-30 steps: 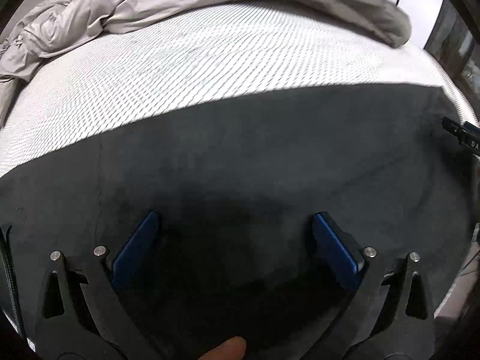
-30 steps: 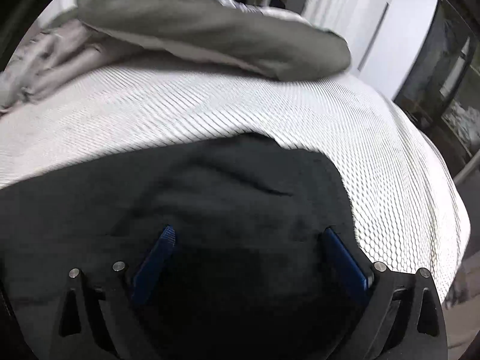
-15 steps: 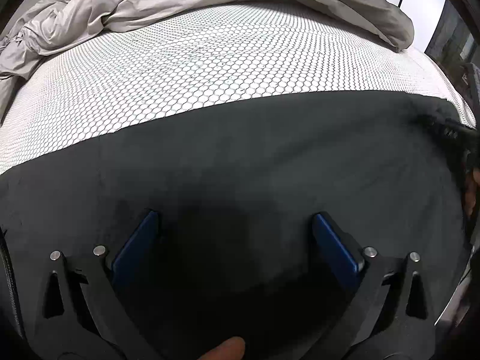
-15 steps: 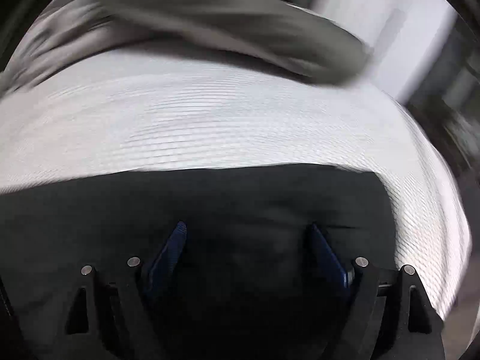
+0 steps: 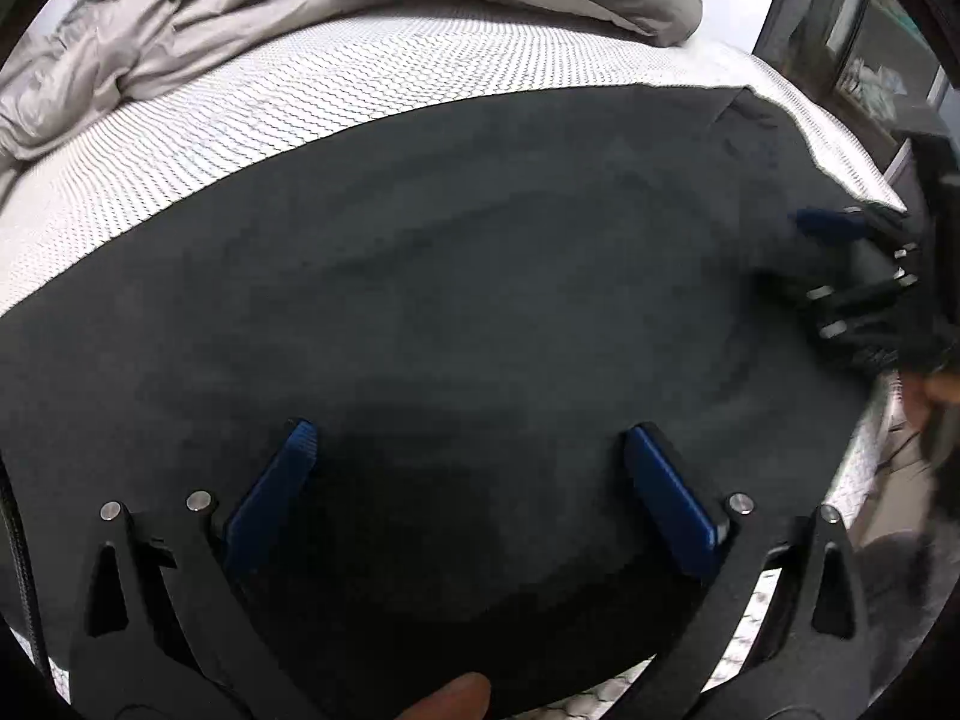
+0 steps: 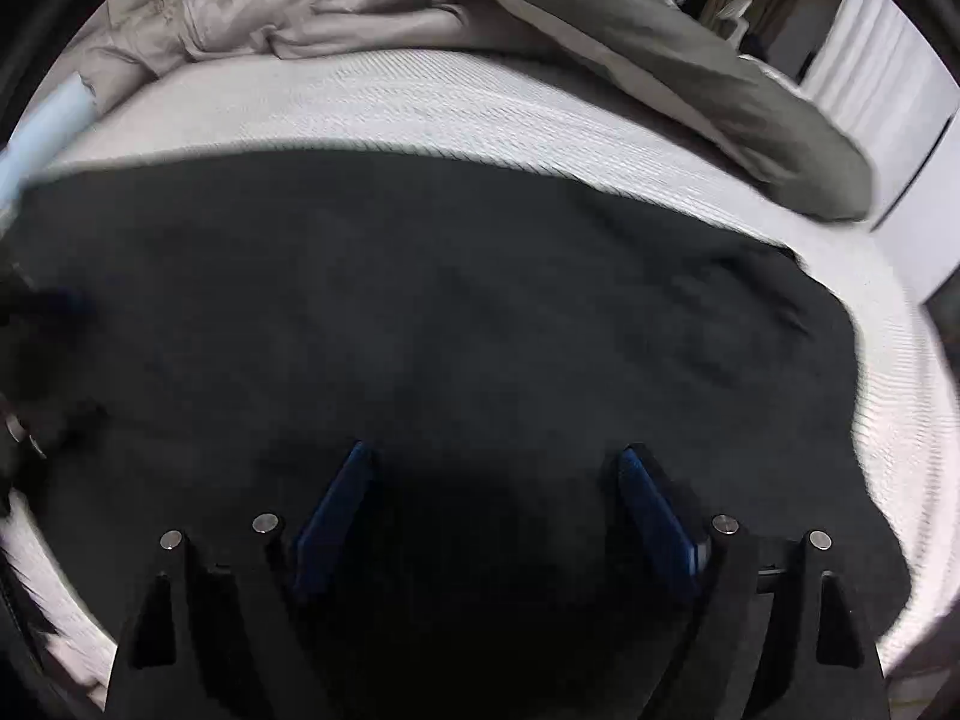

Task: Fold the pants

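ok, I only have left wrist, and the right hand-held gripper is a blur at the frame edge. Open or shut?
Observer: Open. In the right wrist view the right hand-held gripper has its blue pads wide apart over the pants, gripping nothing.
Operator: Anything else over there that I can't see?
Observer: A pale blue object at that view's far left edge, blurred; can't tell what it is.

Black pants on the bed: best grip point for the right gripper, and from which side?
Take the pants at the rumpled right-end edge, coming in from the bare mattress side. There the hem is raised and exposed; the middle lies flat. The right gripper is open above the cloth.
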`<action>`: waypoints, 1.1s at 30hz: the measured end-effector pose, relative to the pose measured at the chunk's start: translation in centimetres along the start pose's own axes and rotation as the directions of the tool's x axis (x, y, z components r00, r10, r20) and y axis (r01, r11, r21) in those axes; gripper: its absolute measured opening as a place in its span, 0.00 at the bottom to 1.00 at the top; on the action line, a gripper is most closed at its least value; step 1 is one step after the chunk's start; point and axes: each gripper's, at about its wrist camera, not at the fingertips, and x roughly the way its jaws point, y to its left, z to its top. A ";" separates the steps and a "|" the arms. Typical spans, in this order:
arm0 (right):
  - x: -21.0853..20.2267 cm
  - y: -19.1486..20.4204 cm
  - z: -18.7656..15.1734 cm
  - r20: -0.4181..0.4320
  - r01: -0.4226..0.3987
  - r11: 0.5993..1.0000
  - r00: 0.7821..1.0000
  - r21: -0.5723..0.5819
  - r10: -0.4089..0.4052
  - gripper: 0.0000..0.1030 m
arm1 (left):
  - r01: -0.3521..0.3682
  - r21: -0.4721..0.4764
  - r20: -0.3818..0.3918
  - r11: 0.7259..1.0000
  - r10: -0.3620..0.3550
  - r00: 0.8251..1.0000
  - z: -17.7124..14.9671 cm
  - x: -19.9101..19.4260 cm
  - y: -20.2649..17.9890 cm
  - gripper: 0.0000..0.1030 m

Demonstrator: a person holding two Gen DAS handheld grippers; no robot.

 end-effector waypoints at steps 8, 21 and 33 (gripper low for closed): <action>-3.8 -9.0 -4.7 0.005 0.179 0.961 0.983 0.209 -0.184 0.79 | 0.005 -0.003 0.043 1.000 -0.005 0.999 -0.4 -2.2 0.0 0.99; -4.7 -10.9 -8.9 0.005 0.138 0.956 0.990 0.259 -0.144 0.78 | 0.101 0.133 -0.004 0.986 -0.102 0.995 -1.2 -1.4 -6.1 1.00; -4.9 -19.0 -16.0 0.412 -0.525 0.381 0.845 0.761 0.342 0.72 | 0.121 0.034 0.041 0.992 -0.122 0.992 -0.8 -1.9 -3.8 1.00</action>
